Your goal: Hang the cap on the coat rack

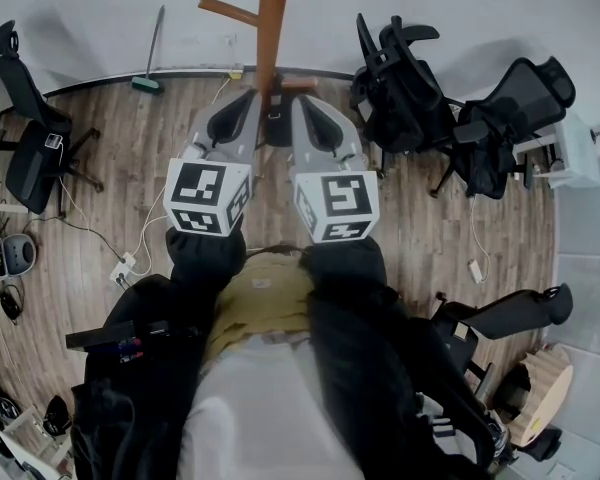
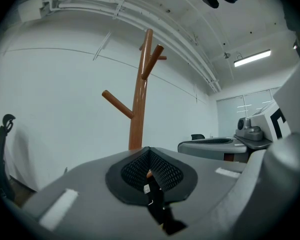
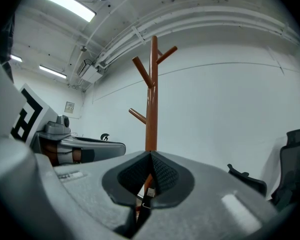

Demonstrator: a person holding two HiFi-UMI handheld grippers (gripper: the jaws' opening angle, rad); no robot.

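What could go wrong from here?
The left gripper and right gripper are shut with no cap seen between their jaws, so a hanging move may achieve nothing. The brown wooden coat rack stands ahead; a forward push could knock it. The white power strip on the floor is a trip hazard.

Coat rack (image 2: 138,114) base hidden behind left gripper (image 2: 150,173) jaws.
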